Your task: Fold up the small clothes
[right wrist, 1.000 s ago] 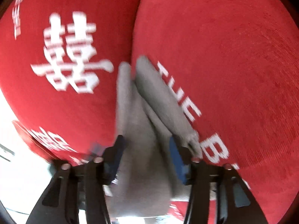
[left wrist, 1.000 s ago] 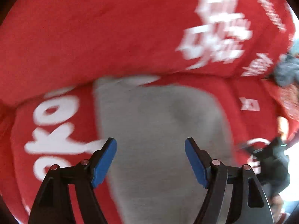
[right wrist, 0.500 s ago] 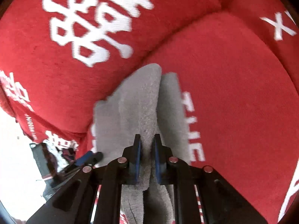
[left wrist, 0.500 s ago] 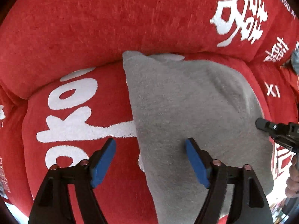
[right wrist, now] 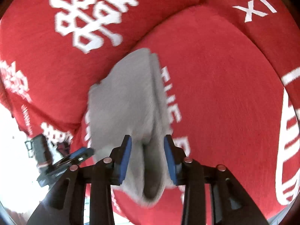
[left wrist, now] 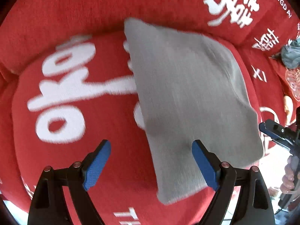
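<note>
A folded grey garment [left wrist: 189,97] lies on a red sofa seat cushion [left wrist: 75,123] with white lettering. My left gripper [left wrist: 151,161] is open and empty, just above the garment's near left edge, with its right finger over the cloth. In the right wrist view the garment [right wrist: 129,101] lies in folded layers. My right gripper [right wrist: 147,155] is open, its jaws apart on either side of the garment's near end, not pinching it. The right gripper also shows at the right edge of the left wrist view [left wrist: 275,133].
The red sofa backrest [left wrist: 93,9] with a white character rises behind the garment. A blue-grey bundle of cloth [left wrist: 290,56] lies at the far right of the sofa. The left gripper shows at the lower left of the right wrist view [right wrist: 61,161].
My right gripper was shut on the grey garment half a second ago; now its jaws have opened and let it go. The left gripper has drifted slightly left, staying open.
</note>
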The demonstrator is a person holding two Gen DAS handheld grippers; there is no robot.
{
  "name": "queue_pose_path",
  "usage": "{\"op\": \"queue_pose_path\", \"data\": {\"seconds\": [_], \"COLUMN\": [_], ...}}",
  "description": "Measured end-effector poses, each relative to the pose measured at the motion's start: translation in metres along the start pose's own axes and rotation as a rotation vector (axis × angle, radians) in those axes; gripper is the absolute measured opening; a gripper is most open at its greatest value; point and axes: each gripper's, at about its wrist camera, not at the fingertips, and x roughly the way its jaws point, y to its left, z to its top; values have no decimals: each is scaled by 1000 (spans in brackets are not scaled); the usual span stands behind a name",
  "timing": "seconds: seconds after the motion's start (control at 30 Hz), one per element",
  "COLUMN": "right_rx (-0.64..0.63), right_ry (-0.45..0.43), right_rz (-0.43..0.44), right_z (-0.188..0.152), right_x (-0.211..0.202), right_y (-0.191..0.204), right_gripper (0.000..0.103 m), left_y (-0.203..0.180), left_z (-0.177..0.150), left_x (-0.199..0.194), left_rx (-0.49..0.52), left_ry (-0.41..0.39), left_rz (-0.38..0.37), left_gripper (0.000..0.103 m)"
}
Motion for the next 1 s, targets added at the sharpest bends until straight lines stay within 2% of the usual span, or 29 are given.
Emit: {"op": "queue_pose_path", "data": {"seconds": [0.1,0.17,0.2,0.23,0.27,0.4,0.53,0.67,1.0], "right_rx": [-58,-114,-136,-157,-160,-131,-98,-115,6], "right_ry": [41,62,70,82,88,103,90,80,35], "right_rz": [-2,-53,-86,-131,-159,-237,-214,-259,-257], "right_z": [-17,-25,-27,-31,-34,-42,-48,-54,-58], "right_x": [0,8,12,19,22,36,34,31,25], "right_y": [13,25,28,31,29,7,-6,-4,-10], "right_gripper": [39,37,21,11,8,6,6,6,8], "left_y": [-2,-5,-7,-8,-9,-6,-8,-7,-20], "left_z": [-15,-21,-24,-26,-29,-39,-42,-43,-32], "left_x": [5,13,18,22,26,36,35,33,14], "left_rx": [-8,8,24,45,59,68,95,117,172], "left_ry": [27,35,37,38,42,62,53,50,33], "left_rz": [-14,15,31,45,54,48,51,57,88], "left_gripper": [89,89,89,89,89,89,89,89,89]}}
